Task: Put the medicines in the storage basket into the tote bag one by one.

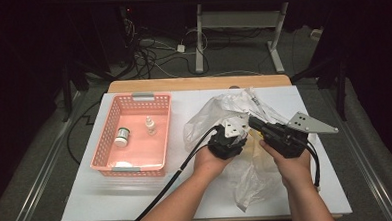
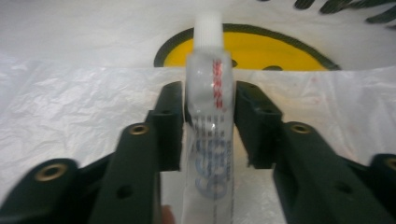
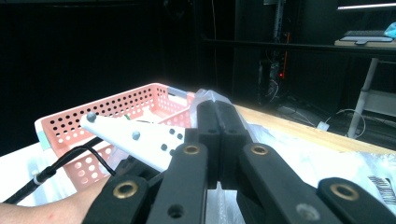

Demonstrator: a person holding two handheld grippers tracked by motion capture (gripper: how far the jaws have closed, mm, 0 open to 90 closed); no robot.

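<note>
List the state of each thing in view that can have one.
Tube: between the left jaws, cap pointing away.
Left gripper: jaws around the tube.
Right gripper: jaws shut on a fold of the plastic bag.
Plastic bag: crumpled, lifted.
Basket: upright, holding a jar and a small bottle.

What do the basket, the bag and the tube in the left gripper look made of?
Basket: rigid pink plastic, matt, by its moulded walls with rows of holes. Bag: thin translucent plastic film, glossy, crinkled and creased. Tube between the pads of the left gripper: probably soft clear plastic with printed lettering and a white cap; blur leaves the finish open.
</note>
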